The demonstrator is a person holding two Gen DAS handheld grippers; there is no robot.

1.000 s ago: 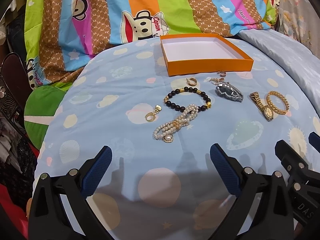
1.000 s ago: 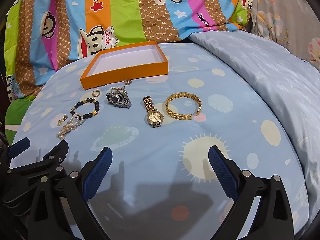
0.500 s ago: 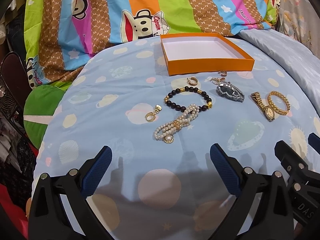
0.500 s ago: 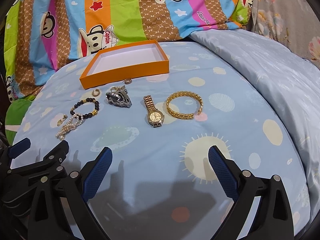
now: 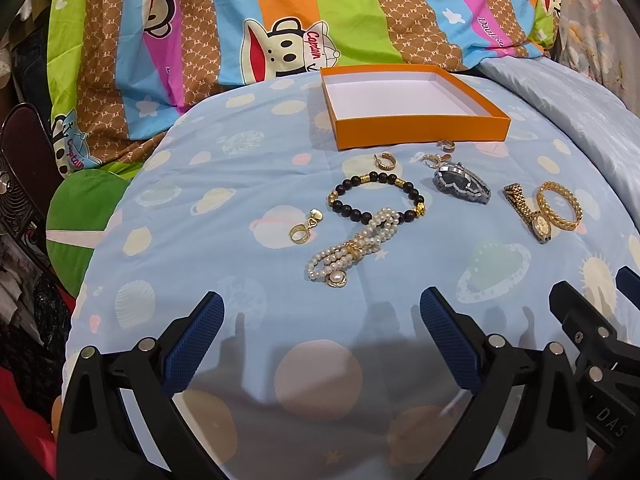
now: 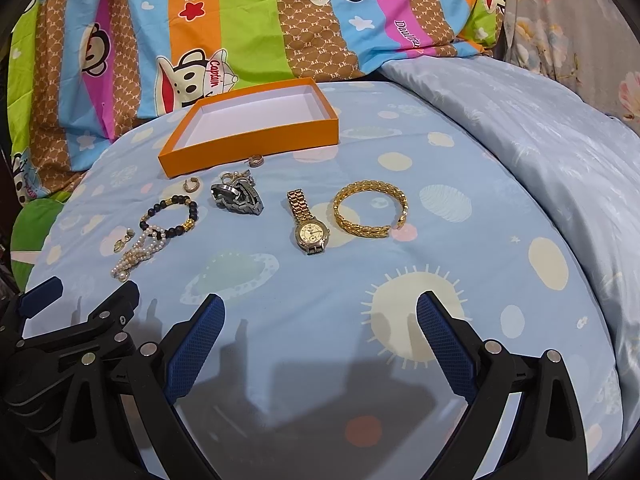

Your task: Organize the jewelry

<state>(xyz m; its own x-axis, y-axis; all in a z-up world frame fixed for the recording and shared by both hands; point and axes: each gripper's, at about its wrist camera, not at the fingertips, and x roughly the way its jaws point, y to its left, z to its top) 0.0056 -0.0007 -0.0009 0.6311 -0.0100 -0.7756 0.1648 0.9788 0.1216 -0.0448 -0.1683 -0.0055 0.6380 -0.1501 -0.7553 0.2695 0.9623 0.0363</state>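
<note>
An empty orange box (image 5: 420,134) (image 6: 248,146) sits at the back of the blue bedspread. In front of it lie a pearl bracelet (image 5: 352,250) (image 6: 138,254), a black bead bracelet (image 5: 376,200) (image 6: 170,216), a gold ring pendant (image 5: 304,228), a small hoop earring (image 5: 385,161) (image 6: 191,185), a silver watch (image 5: 462,182) (image 6: 238,198), a gold watch (image 5: 530,212) (image 6: 310,222), a gold bangle (image 5: 558,206) (image 6: 370,210) and a ring (image 6: 255,161). My left gripper (image 5: 320,328) is open and empty, short of the pearls. My right gripper (image 6: 320,332) is open and empty, short of the gold watch.
A striped cartoon-monkey blanket (image 5: 280,20) rises behind the box. A pale blue quilt (image 6: 540,140) is heaped at the right. A green cushion (image 5: 84,208) and dark clutter lie off the bed's left edge. The right gripper's body (image 5: 592,344) sits close beside the left.
Both grippers have crept very slightly; the jewelry and box have not moved. Both grippers stay open.
</note>
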